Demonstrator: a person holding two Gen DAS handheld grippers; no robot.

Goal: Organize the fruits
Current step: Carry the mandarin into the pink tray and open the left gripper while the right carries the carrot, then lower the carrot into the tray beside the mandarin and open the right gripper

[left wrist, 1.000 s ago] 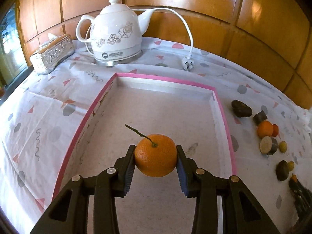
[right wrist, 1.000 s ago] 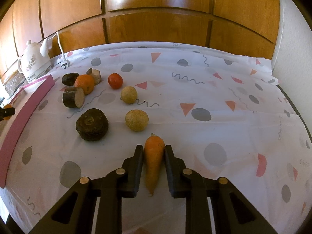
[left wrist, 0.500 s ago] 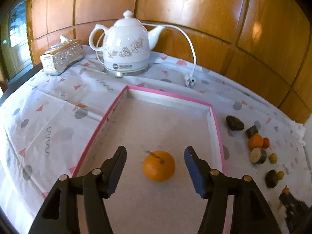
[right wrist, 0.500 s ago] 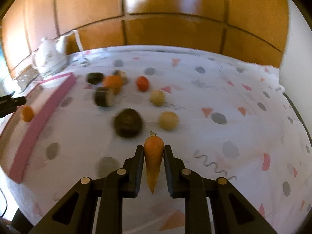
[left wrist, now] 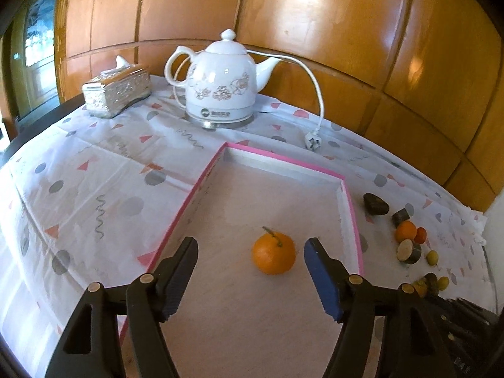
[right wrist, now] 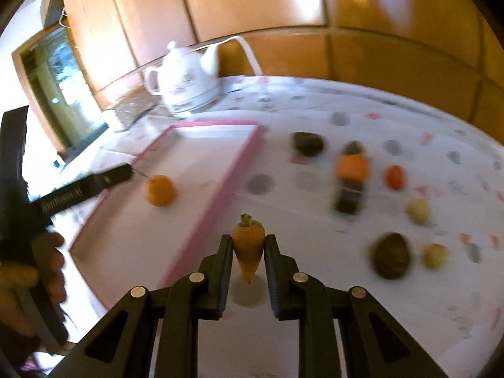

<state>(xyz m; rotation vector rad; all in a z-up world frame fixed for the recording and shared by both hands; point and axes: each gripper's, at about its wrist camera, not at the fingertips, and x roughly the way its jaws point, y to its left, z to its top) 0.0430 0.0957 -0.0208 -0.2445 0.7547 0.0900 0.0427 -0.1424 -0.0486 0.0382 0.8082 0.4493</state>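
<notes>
The left gripper [left wrist: 250, 249] stands released, its jaws just having spread, both pads clear of the orange [left wrist: 273, 253] that sits between them on the floor of the pink-rimmed tray [left wrist: 355, 220]. The right gripper [right wrist: 249, 247] is clenched on a small carrot [right wrist: 248, 245], leafy end forward, angled downward beside the tray's rim. A hand [right wrist: 47, 267] grips the left tool at nine o'clock. At twelve o'clock, a white kettle [left wrist: 220, 88] stands on the patterned tablecloth [left wrist: 94, 170] before wood panelling.
</notes>
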